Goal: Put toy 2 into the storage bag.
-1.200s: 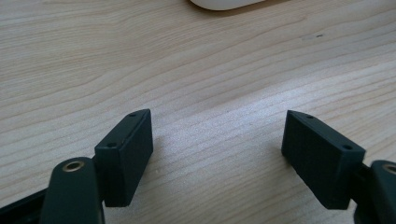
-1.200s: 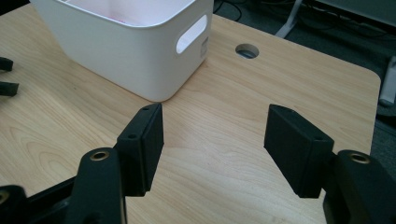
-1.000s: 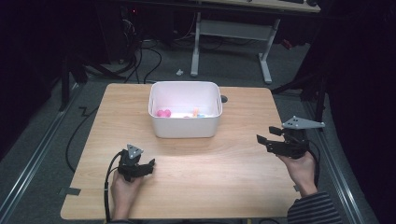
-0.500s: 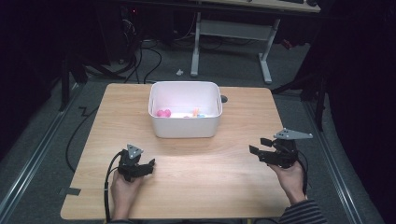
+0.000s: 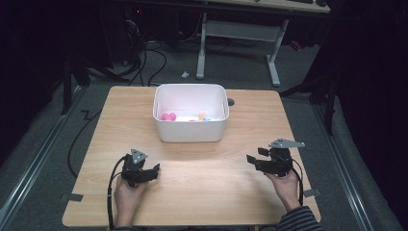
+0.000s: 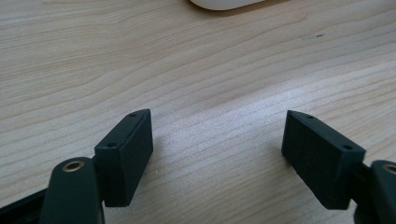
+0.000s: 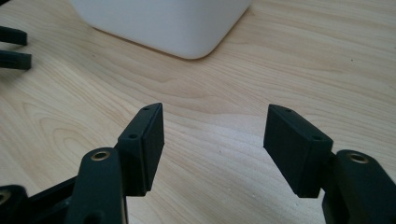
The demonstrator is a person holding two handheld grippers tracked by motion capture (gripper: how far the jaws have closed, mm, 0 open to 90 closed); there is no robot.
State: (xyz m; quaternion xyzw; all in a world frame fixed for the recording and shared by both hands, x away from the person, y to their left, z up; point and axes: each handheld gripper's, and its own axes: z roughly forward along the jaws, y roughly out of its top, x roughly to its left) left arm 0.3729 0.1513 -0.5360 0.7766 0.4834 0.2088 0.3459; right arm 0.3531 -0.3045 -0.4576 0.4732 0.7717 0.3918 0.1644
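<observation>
Tools (image 5: pixel 252 162) agape over bare table (image 5: pixel 207 187)

One white bin (image 5: pixel 190 126), two hand-held grippers, one table (image 5: pixel 211 192)

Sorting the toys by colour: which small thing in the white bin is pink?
The pink piece at the left of the bin floor; the ones right of it are orange and blue.
</observation>
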